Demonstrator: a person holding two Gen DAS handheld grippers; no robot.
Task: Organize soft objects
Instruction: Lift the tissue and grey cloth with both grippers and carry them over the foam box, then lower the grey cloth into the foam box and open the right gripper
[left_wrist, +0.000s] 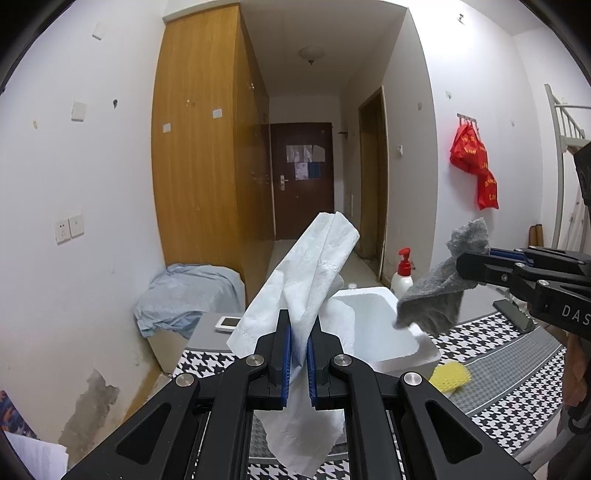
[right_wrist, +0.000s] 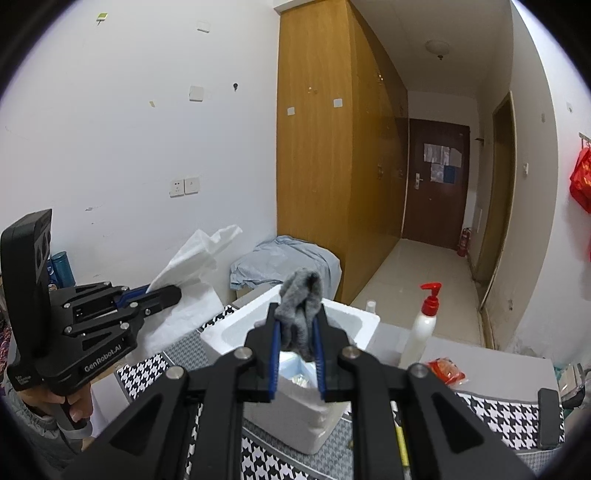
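My left gripper (left_wrist: 299, 325) is shut on a white tissue sheet (left_wrist: 310, 266), which sticks up above the jaws and hangs below them. In the right wrist view that same left gripper (right_wrist: 173, 291) holds the white tissue (right_wrist: 195, 258) at the left, with a hand under its handle. My right gripper (right_wrist: 297, 314) is shut on a crumpled grey cloth (right_wrist: 301, 306), held above a white foam box (right_wrist: 343, 317). From the left wrist view the right gripper (left_wrist: 465, 264) comes in from the right with the grey cloth (left_wrist: 439, 288) dangling over the foam box (left_wrist: 391, 347).
A houndstooth mat (left_wrist: 491, 384) covers the table. A yellow sponge (left_wrist: 450, 374) lies by the box, a red-pump white bottle (right_wrist: 421, 328) and a red packet (right_wrist: 445, 371) stand to its right. A blue cloth (right_wrist: 284, 258) drapes over a bin by the wooden wardrobe (right_wrist: 325, 147).
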